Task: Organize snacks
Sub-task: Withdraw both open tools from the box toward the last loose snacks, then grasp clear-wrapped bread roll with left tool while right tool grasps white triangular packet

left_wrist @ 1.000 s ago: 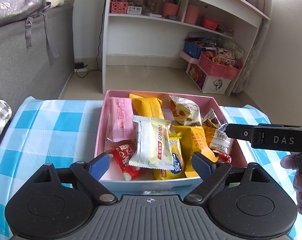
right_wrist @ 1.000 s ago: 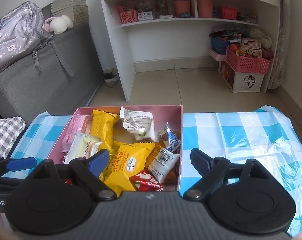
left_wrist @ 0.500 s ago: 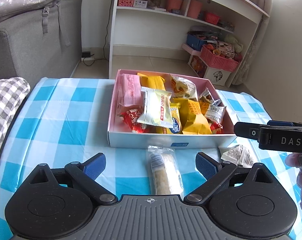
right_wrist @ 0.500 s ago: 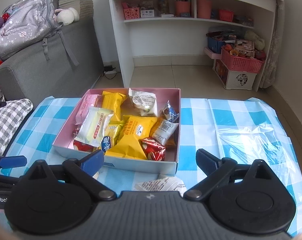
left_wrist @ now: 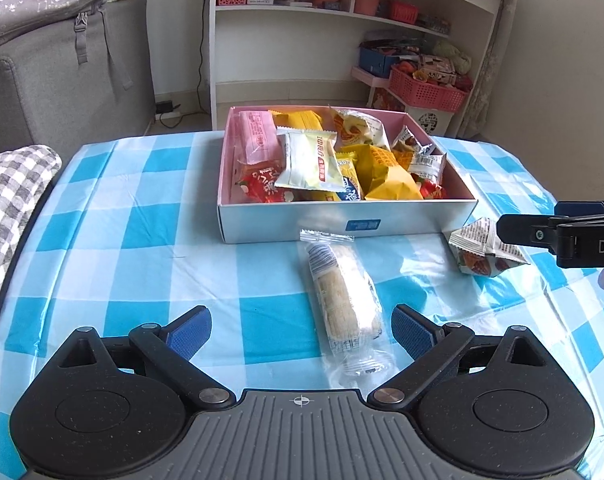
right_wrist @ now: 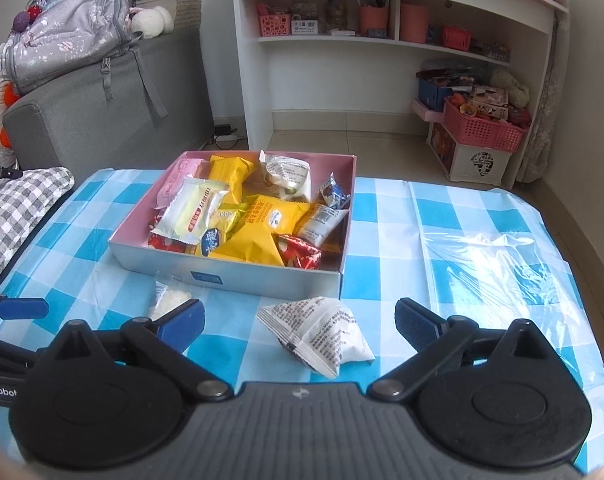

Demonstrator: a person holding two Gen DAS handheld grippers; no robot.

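The clear-wrapped biscuit pack point(left_wrist: 344, 300) and white pouch point(right_wrist: 320, 334) lie on the checked cloth point(left_wrist: 142, 264) just before my snack box point(left_wrist: 342, 222). My left gripper point(left_wrist: 301, 330) gapes around the pack; my right gripper point(right_wrist: 300, 320), its jaws just widened, gapes around the pouch, apparently untouched. Bare cloth spreads right of the box.

A white shelf unit point(right_wrist: 398, 48) stands against the pale wall, grey sofa point(right_wrist: 102, 100) left, beige tiled floor point(right_wrist: 342, 144).
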